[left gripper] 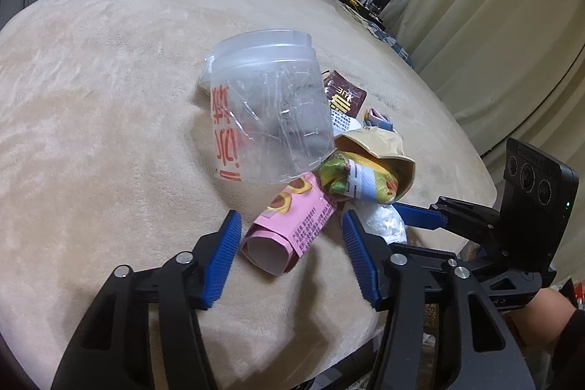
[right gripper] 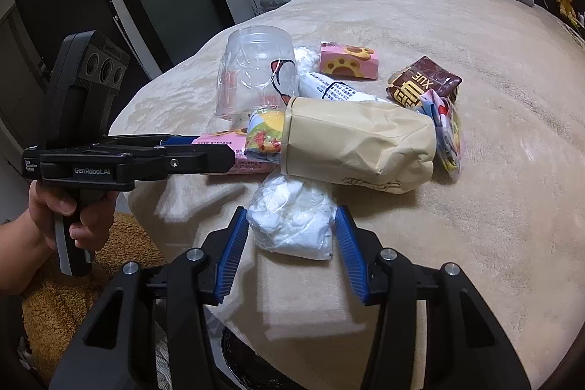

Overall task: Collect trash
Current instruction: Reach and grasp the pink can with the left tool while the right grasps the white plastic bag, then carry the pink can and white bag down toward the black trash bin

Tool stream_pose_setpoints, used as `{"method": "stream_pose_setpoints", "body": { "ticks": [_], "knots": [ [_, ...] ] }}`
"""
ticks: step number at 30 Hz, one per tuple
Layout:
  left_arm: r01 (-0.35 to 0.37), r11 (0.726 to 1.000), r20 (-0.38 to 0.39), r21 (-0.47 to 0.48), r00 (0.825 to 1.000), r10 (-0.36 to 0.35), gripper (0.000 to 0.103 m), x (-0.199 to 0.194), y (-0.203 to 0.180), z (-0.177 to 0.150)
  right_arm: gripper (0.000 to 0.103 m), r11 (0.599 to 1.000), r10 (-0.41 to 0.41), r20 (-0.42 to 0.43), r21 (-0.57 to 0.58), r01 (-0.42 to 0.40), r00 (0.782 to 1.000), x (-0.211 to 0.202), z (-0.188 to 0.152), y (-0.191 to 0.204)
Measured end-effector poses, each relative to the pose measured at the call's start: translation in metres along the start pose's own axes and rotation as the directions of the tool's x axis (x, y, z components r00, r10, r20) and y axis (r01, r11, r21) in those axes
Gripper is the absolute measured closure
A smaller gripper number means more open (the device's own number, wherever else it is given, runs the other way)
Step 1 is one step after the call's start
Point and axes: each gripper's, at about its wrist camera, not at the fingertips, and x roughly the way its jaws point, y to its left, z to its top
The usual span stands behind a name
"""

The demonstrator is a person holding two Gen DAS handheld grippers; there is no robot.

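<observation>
Beige plush blanket covers the bed point(left gripper: 109, 79), and the litter is heaped near its close edge, toward the corner where both grippers come in. Folded grey quilts sit far off at the head end.

Left gripper point(left gripper: 290, 240): its blue pads flank the open end of the pink carton point(left gripper: 292, 225), which lies flat with its long axis running away from the claw and a little rightward, under the foot of the clear plastic cup point(left gripper: 267, 105). In the left wrist view a gap shows on each side of the carton, so the jaws look narrowed around it but I cannot tell whether they press.

Right gripper point(right gripper: 290, 233): it straddles the white crumpled bag point(right gripper: 292, 222), the piece closest to the bed's near edge, just in front of the tan paper bag point(right gripper: 358, 141). The left pad touches the bag's side; the right pad sits at its other edge, so this reads as a clamp on soft plastic.

Each hand is nearer its own piece. For the left, the carton's end faces straight into the jaws, so a squeeze across its short width is what a lift would depend on, and the cup leaning on it may topple
</observation>
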Motion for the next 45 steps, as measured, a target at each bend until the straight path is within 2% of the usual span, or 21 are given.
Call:
{"method": "stream_pose_setpoints", "body": {
  "ticks": [1, 9, 14, 32, 45],
  "knots": [
    [-0.009, 1.000, 0.004, 0.001, 1.000, 0.009, 0.059, 0.000, 0.001, -0.001, 0.053, 1.000, 0.000, 0.002, 0.004, 0.000, 1.000, 0.000, 0.000, 0.000],
    [-0.002, 0.999, 0.060, 0.033, 0.998, 0.000, 0.061, -0.016, -0.009, -0.012, 0.056, 1.000, -0.009, 0.034, 0.020, 0.009, 0.999, -0.008, -0.004, 0.003],
    [-0.009, 1.000, 0.094, -0.005, 0.996, 0.009, 0.061, -0.029, -0.008, -0.021, 0.056, 0.999, -0.015, 0.040, 0.041, 0.013, 0.999, -0.010, -0.010, 0.006],
    [-0.031, 1.000, 0.141, -0.006, 0.989, 0.031, 0.061, -0.048, -0.022, -0.046, 0.057, 0.993, -0.075, 0.030, 0.091, 0.072, 0.997, -0.025, -0.039, 0.009],
    [-0.021, 1.000, 0.182, -0.020, 0.983, 0.025, 0.061, -0.061, -0.038, -0.072, 0.057, 0.986, -0.102, 0.068, 0.137, 0.092, 0.992, -0.046, -0.064, 0.019]
  ]
}}
